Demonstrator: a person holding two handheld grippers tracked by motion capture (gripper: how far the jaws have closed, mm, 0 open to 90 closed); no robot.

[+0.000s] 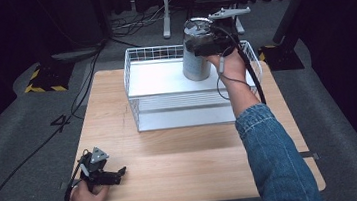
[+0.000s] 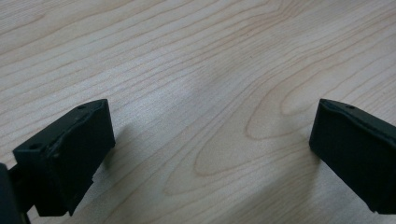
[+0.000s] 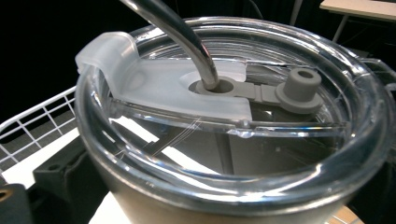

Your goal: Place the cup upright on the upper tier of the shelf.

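**A:** Where is the tumbler (image 1: 195,53) at this point?

**B:** At the far right of the white wire basket (image 1: 137,87), which stands on the tabletop (image 1: 183,165). The right tongs (image 1: 209,43) are clenched on the tumbler's upper wall, just under the clear lid (image 3: 224,140). From the high view its base looks to be at the basket's white floor, though I cannot tell whether it is resting there or just above it.

**B:** The right gripper view sits very close to the lid: a metal straw (image 3: 187,42) runs through the frosted slider, and a grey plug (image 3: 299,86) lies beside the hole.

**A:** And the left tongs (image 1: 116,176)?

**B:** Released, jaws wide apart, low over bare wood at the near left corner, well away from the basket. They are idle.

**A:** So how should this step be done well?

**B:** I judge the work to be handling the tumbler at the basket. Keep it upright; it leans slightly in the high view, and a tall cup gripped near the top can swing at the bottom. Move slowly and straight up or down, so the base does not catch the wire rim behind it.

**A:** Anything about the grip?

**B:** The wall looks smooth metal, so I would hold it firmly and not twist. If setting it down, open the jaws only once the base sits flat, then draw back sideways, clear of the straw.
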